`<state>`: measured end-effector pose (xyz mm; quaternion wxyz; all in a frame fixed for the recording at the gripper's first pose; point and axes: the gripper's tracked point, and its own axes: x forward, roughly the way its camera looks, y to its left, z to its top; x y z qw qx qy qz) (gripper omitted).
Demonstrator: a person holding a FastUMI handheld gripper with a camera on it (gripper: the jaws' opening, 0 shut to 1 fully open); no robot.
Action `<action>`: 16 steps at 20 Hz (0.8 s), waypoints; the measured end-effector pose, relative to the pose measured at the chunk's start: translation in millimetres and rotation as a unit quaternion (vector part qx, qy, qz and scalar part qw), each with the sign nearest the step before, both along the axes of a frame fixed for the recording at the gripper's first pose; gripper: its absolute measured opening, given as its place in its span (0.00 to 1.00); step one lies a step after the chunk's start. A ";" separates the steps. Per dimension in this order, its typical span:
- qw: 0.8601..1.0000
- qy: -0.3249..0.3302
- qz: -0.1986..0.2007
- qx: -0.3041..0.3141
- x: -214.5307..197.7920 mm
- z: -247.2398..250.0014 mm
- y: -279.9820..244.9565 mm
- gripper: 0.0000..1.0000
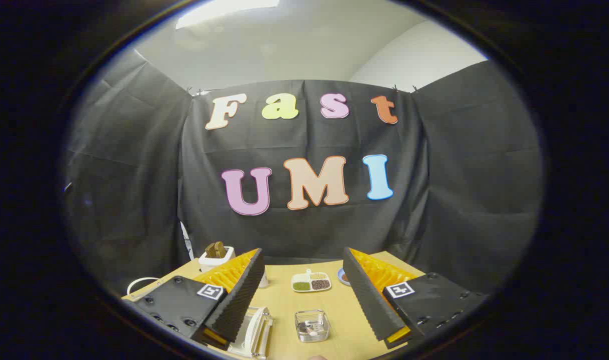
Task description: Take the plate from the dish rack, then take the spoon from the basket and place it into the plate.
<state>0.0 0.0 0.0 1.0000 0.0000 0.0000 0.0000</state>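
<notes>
- Wooden table (pixel 334 305) lies below the gripper, with the black cloth wall (pixel 464 190) behind it.
- Far left, at the table's edge: a white loop (pixel 140 284) of wire or handle; cannot tell which.
- Left rear: a white square pot (pixel 216 258) with brown pieces in it, standing beside the left finger's far end.
- Lower left: the dish rack (pixel 257 332), white, partly hidden by the left finger (pixel 237 300). A pale disc stands upright in it; probably the plate (pixel 251 327), but the view is too partial to be sure.
- Gripper (pixel 304 297): jaws released, fingers spread wide, nothing between the pads. It hangs above the table, touching nothing.
- Between the fingers, near side: a small clear basket (pixel 312 326) with a pale item inside, likely the spoon (pixel 310 330); too small to confirm.
- Between the fingers, farther back: a white divided tray (pixel 311 282) with four compartments holding green, tan and dark brown grains.
- Just right of the tray: a small blue dish (pixel 343 276), half hidden by the right finger (pixel 369 300).
</notes>
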 end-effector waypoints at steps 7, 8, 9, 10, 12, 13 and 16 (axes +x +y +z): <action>1.000 0.000 0.014 -0.018 -0.9 1.9 4.2 1.00; 1.000 0.003 0.018 -0.017 -0.6 0.5 4.7 1.00; 1.000 0.005 0.019 -0.018 0.0 -0.5 4.1 1.00; 1.000 0.006 0.019 -0.019 -0.5 -1.7 2.8 1.00; 1.000 0.005 0.017 -0.021 0.9 -0.3 -0.3 1.00; 1.000 0.003 0.017 -0.022 1.4 1.1 -0.6 1.00; 1.000 0.001 0.018 -0.025 5.0 2.2 -2.3 1.00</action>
